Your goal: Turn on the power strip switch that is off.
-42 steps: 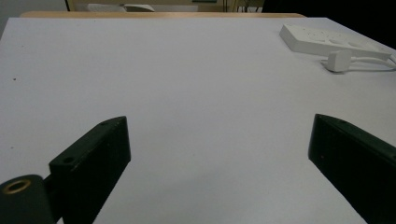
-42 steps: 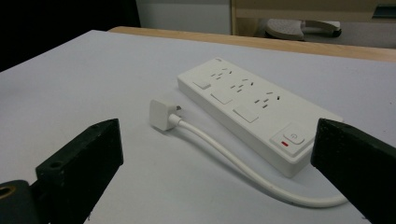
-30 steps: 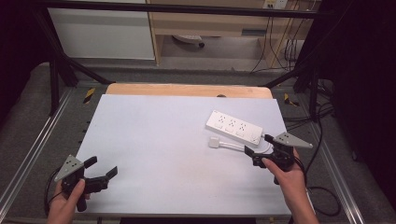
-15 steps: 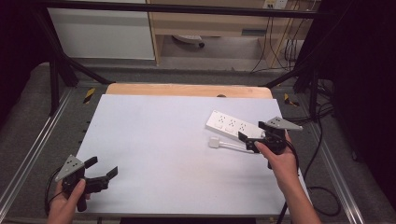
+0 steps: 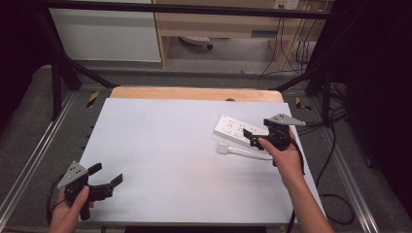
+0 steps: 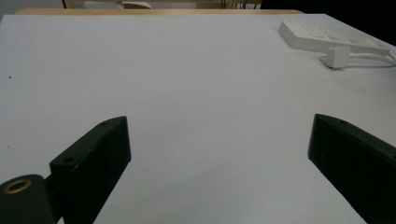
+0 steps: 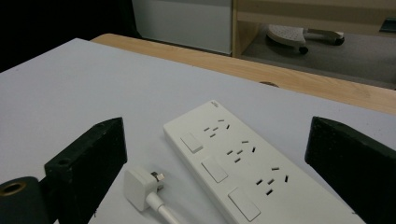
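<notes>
Right tool (image 5: 253, 138) over flat white three-socket power strip (image 7: 243, 163)

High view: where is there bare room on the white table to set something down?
The table lies bare from its left edge across to the power strip and plug, above the left tongs. It is crowded at the right, where the right tongs hover.

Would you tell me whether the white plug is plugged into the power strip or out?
Out: the plug lies on the table beside the power strip, all three sockets empty.
</notes>
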